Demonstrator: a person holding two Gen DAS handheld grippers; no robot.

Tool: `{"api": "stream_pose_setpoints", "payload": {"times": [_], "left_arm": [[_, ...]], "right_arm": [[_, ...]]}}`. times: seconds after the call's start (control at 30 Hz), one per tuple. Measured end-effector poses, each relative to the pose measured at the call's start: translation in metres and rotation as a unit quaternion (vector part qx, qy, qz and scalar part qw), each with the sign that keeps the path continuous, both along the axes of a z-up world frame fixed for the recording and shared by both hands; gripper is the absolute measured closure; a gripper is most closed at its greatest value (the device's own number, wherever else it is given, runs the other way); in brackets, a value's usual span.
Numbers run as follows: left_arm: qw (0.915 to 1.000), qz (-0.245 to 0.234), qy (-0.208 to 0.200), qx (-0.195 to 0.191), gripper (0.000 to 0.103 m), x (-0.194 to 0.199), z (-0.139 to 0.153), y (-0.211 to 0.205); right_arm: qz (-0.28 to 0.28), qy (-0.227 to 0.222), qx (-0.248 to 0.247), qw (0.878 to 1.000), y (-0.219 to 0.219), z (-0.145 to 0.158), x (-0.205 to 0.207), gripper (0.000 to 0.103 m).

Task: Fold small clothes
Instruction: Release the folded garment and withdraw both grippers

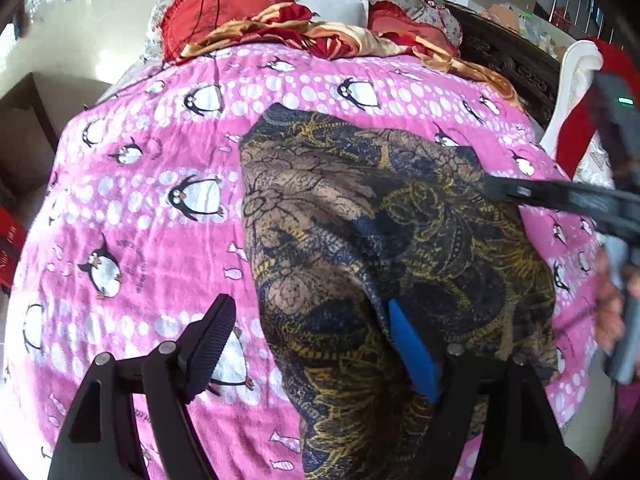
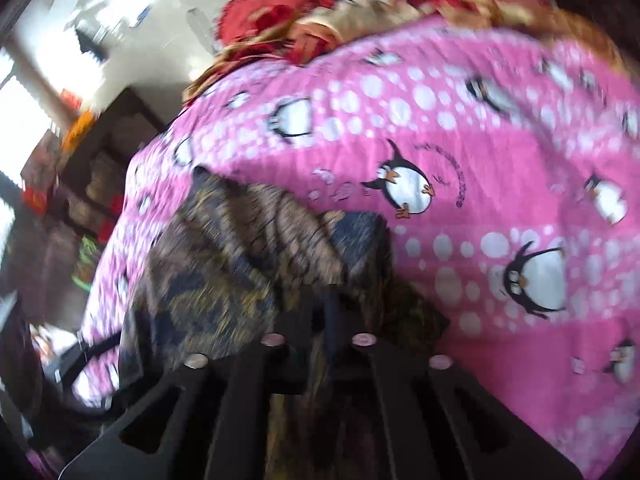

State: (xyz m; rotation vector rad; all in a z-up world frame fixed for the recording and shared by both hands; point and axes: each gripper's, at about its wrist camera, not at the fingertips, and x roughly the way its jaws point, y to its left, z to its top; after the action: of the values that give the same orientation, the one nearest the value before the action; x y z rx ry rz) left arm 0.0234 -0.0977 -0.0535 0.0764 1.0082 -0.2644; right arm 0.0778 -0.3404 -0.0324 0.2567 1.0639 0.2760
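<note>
From my left claw's camera, the dark patterned garment (image 1: 380,240) lies spread on the pink penguin blanket (image 1: 140,208), toward the blanket's right half. My left claw (image 1: 316,344) stands wide open just above the garment's near left edge: one finger (image 1: 212,340) hangs over bare blanket beside the garment, the other, blue-padded (image 1: 412,348), sits at a raised fold of the cloth. Nothing is pinched between them. My right claw (image 1: 496,190) reaches in from the right, its tip on the garment's far right corner. Beyond the blanket's far edge lies a heap of red and gold bedding (image 1: 280,28).

From my right claw's camera, blurred, the garment (image 2: 240,260) bunches up right at my right claw (image 2: 328,300), whose fingers stand close together with the cloth caught between them. The blanket (image 2: 500,160) stretches away to the right of the garment.
</note>
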Motion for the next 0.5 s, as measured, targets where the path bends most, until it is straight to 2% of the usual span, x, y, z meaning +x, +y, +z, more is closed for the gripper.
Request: {"api": "stream_pose_setpoints", "payload": {"times": [0.07, 0.17, 0.23, 0.4, 0.5], "left_arm": [[0.9999, 0.009, -0.013, -0.001, 0.021, -0.003, 0.003, 0.0], [0.9995, 0.022, -0.022, 0.0, 0.019, -0.006, 0.006, 0.001], [0.9992, 0.031, -0.026, -0.003, 0.019, -0.009, 0.009, 0.003], [0.9985, 0.042, -0.036, 0.001, 0.018, -0.017, 0.016, 0.01], [0.998, 0.047, -0.043, 0.0, 0.018, -0.022, 0.022, 0.014]], "right_arm": [[0.013, -0.012, -0.006, 1.0, 0.004, 0.011, -0.013, 0.077], [0.03, -0.015, -0.013, 0.999, 0.014, 0.017, -0.042, 0.075], [0.041, -0.004, -0.017, 0.999, 0.023, 0.008, -0.053, 0.075], [0.051, 0.011, -0.065, 0.997, 0.033, -0.02, -0.079, 0.075], [0.037, 0.007, -0.059, 0.998, 0.028, -0.014, -0.087, 0.075]]}}
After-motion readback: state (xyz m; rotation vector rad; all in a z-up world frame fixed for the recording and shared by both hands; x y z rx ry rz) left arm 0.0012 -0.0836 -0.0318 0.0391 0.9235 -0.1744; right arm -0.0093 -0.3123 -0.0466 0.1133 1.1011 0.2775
